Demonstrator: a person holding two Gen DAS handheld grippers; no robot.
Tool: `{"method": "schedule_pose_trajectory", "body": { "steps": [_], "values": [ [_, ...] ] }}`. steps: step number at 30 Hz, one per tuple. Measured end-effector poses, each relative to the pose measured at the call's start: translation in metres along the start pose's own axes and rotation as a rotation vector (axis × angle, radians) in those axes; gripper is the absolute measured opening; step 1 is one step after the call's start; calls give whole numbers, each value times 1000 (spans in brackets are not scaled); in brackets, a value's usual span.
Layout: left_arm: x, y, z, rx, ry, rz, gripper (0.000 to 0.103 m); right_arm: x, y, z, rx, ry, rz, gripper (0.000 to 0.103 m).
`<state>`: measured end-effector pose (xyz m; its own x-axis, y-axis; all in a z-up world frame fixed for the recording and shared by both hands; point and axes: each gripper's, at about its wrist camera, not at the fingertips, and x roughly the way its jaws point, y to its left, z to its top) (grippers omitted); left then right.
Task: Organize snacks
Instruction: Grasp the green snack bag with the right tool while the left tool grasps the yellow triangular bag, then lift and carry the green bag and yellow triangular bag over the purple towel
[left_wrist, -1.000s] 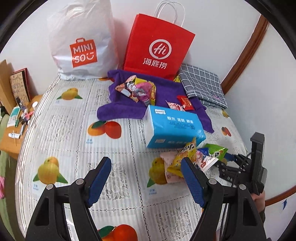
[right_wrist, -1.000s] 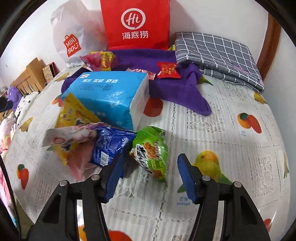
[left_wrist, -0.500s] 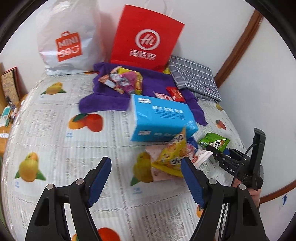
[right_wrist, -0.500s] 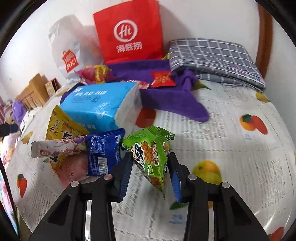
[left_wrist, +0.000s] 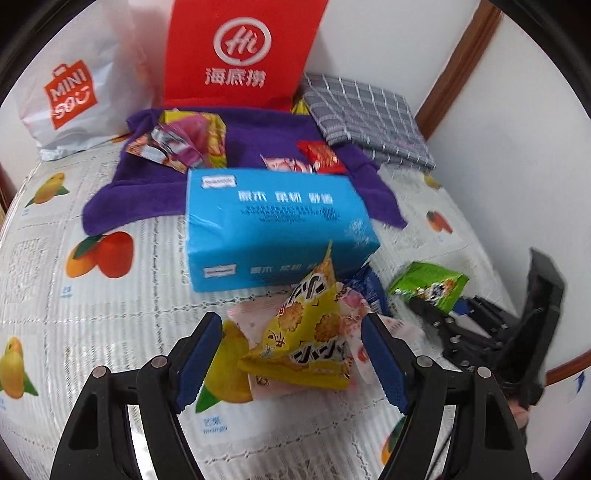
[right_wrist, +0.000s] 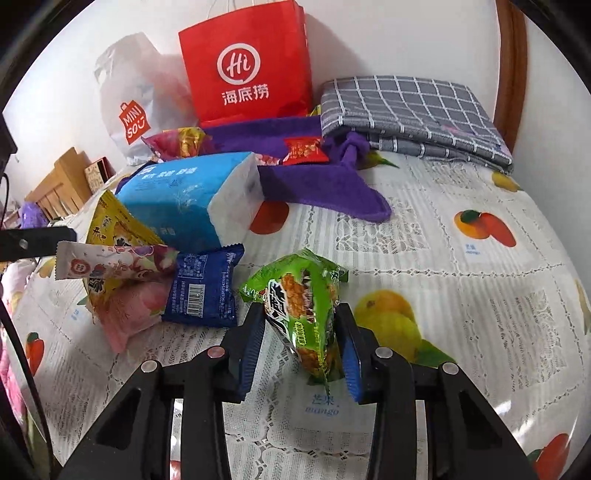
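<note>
Left to right across the fruit-print tablecloth (left_wrist: 110, 314): the left gripper (left_wrist: 291, 354) hangs with jaws wide, its ribbed blue pads apart on either side of a yellow snack bag (left_wrist: 306, 339), not touching it; it appears lined up for a pickup. That crinkly foil bag stands puffed in a peak on a flat pink packet (right_wrist: 125, 314), with a dark blue packet (right_wrist: 203, 288) beside them. Behind them lies a blue tissue pack (left_wrist: 273, 221), soft and brick-shaped. The right gripper (right_wrist: 299, 343) has its jaws narrowed onto a green snack bag (right_wrist: 303, 299), pinching the glossy pouch at its lower end so it stands upright, probably to lift it clear of the pile. Further snacks rest on a purple towel (right_wrist: 332, 188), likely a sorting spot, before a stiff red paper bag (right_wrist: 243, 62).
</note>
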<state>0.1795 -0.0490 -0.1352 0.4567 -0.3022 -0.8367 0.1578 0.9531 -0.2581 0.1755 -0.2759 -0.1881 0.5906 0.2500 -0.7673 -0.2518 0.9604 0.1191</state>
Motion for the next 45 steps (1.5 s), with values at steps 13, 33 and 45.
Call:
{"method": "schedule_pose_trajectory", "body": {
  "steps": [13,33,45],
  "values": [
    [6,-2,-11,23,-4,-4,45,7,-7,0,49,32,44,40],
    [-14,92,-52,-109,-96,144,47,10,3,-1,-9,47,-12,43],
    [-4,89,-53,-58,-137,189,60,10,-3,1,16,45,30,55]
  ]
}}
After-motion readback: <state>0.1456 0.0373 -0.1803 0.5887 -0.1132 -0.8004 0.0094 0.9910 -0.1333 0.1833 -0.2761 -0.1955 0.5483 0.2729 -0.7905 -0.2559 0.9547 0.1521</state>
